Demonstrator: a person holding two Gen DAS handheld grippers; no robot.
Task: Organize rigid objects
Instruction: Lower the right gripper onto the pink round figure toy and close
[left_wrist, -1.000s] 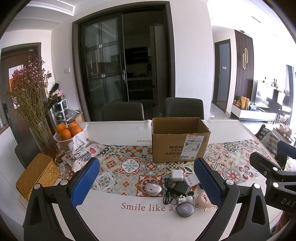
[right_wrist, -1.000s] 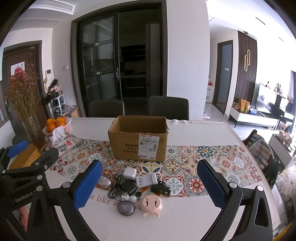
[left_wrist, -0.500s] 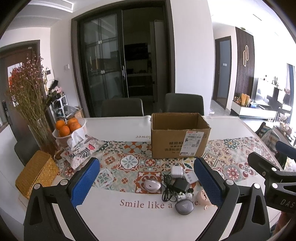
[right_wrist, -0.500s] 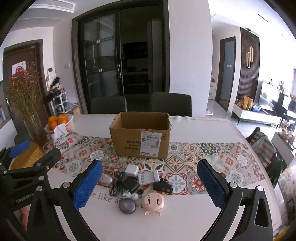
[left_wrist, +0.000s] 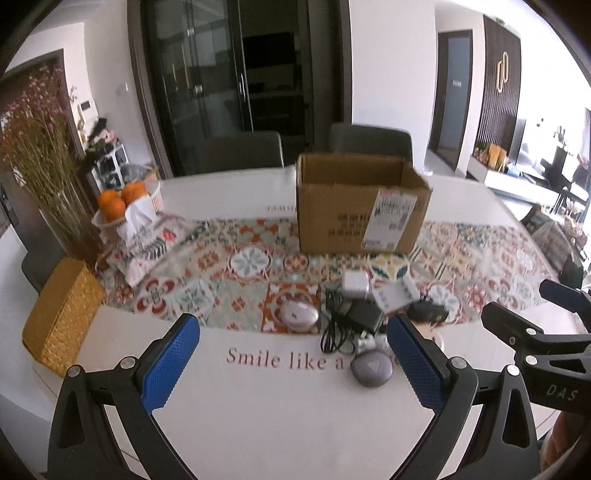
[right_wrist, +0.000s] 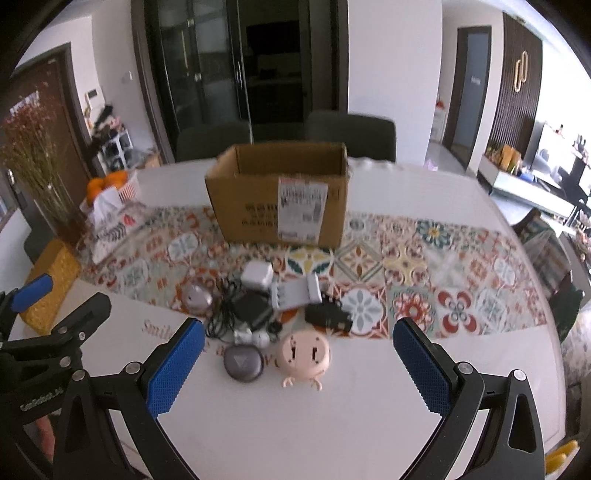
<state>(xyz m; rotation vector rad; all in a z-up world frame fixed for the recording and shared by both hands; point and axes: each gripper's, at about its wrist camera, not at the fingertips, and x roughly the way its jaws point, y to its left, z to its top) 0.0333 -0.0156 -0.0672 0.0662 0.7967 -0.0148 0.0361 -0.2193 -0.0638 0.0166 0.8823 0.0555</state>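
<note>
An open cardboard box (left_wrist: 360, 206) (right_wrist: 280, 199) stands on the patterned runner. In front of it lies a cluster of small items: a white charger cube (right_wrist: 257, 275), a white clip-like holder (right_wrist: 295, 293), a black adapter with cable (right_wrist: 251, 312), a black plug (right_wrist: 328, 317), a silver mouse (left_wrist: 298, 315) (right_wrist: 198, 297), a grey round device (left_wrist: 371, 369) (right_wrist: 243, 362) and a pink round gadget (right_wrist: 304, 353). My left gripper (left_wrist: 291, 360) is open and empty, above the table's near edge, left of the cluster. My right gripper (right_wrist: 299, 363) is open and empty, facing the pink gadget.
A bowl of oranges (left_wrist: 123, 206), a vase of dried flowers (left_wrist: 48, 177), a patterned pouch (left_wrist: 147, 247) and a woven yellow box (left_wrist: 61, 314) sit at the left. Two dark chairs (right_wrist: 351, 133) stand behind the white table (left_wrist: 295, 424).
Both grippers have moved down and forward towards the table; the box and the cluster of items appear larger and closer. Both stay open and empty.
</note>
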